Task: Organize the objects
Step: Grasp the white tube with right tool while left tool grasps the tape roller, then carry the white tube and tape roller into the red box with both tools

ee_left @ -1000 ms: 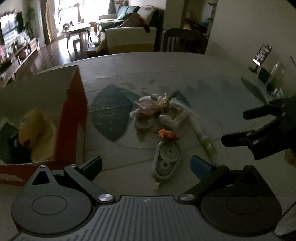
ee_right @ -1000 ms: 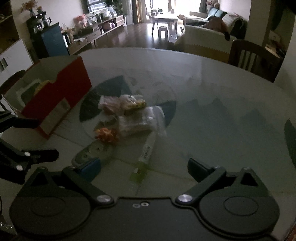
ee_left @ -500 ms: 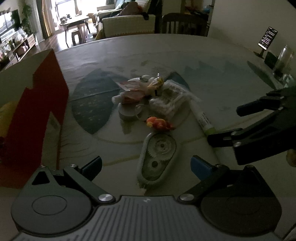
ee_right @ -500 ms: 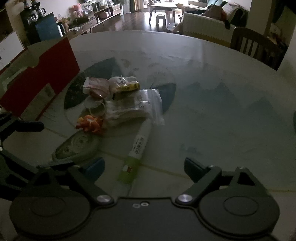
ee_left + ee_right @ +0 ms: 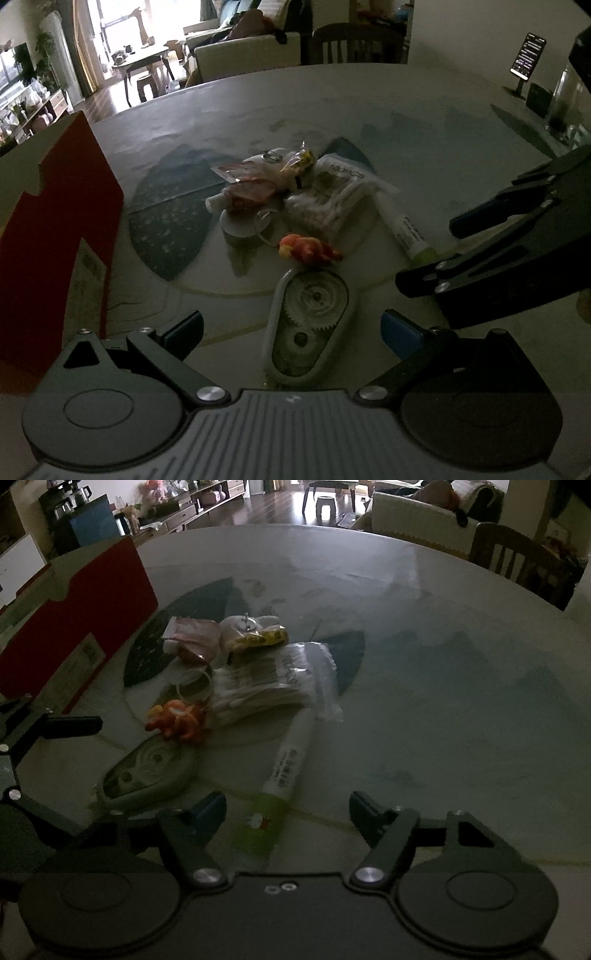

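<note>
A white teardrop-shaped correction-tape dispenser [image 5: 308,325] lies flat beside an orange toy figure [image 5: 308,250], a white-and-green glue tube [image 5: 284,764] and a clear bag of cotton swabs [image 5: 269,683].

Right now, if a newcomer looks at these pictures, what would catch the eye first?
Probably the small heap of clutter mid-table: an orange toy figure, a bag of cotton swabs, and a correction tape dispenser lying between the open left gripper fingers. The tall red box stands at the left edge.

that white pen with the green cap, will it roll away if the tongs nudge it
Probably: the pen looks round and lies flat on the smooth table. Its far end sits by the cotton swab bag, which may stop it. It looks stiff and light.
</note>
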The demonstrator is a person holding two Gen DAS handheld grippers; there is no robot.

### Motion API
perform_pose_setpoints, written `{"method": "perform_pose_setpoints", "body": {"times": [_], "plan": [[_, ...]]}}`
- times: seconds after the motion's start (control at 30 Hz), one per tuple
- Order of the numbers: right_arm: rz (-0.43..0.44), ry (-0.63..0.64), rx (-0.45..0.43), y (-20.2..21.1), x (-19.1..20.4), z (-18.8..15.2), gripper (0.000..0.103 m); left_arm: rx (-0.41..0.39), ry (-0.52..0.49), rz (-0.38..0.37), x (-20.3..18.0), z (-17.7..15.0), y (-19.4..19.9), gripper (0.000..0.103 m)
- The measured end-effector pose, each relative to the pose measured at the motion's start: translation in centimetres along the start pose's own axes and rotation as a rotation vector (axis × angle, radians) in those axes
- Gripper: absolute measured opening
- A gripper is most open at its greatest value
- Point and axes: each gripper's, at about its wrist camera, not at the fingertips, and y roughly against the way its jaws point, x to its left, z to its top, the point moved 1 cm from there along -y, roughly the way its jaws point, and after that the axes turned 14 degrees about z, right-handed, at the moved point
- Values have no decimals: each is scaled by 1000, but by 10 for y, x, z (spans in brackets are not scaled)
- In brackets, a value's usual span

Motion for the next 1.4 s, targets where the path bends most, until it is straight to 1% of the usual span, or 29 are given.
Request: {"method": "perform_pose_setpoints", "body": {"times": [0.1,0.2,0.23,0.27,0.3,0.37,0.4,0.47,0.5,0.6,0.67,0.7,0.77,1.0,1.23,1.4], "plan": [[1,8,2,-2,3,-1,67,-4,-7,9,-1,0,0,102],[5,9,0,-3,4,0,62,-12,0,18,-1,0,1,101],[1,9,-1,-3,5,0,59,-14,1,17,-1,0,1,96],[-6,13,-1,-3,6,0,58,-10,2,15,0,0,1,88],[-12,18,0,-3,7,-1,56,-6,1,13,-1,-1,1,84],[-23,32,3,-3,9,-2,53,2,-4,-8,-1,-1,1,68],[-29,39,5,-4,10,-2,52,4,-13,-22,-1,-1,1,64],[-41,55,8,-4,12,-4,49,-1,-47,-19,-5,-1,3,54],[-40,57,8,-4,13,-4,47,-5,-60,-20,-7,-1,4,51],[-40,56,10,-3,14,-4,37,0,-74,-22,-8,-1,5,48],[-39,51,12,-2,14,-4,29,6,-74,-31,-7,-1,6,46],[-37,47,13,-2,15,-4,22,9,-74,-33,-6,-2,7,45],[-47,36,15,0,15,-5,18,16,-67,-42,-5,-4,8,45],[4,-37,22,12,12,-18,17,46,-19,-87,7,-12,15,44],[59,-73,-8,35,22,-32,17,58,36,-132,20,-20,29,44],[85,-84,-27,50,32,-39,17,45,61,-156,27,-24,44,44]]}}
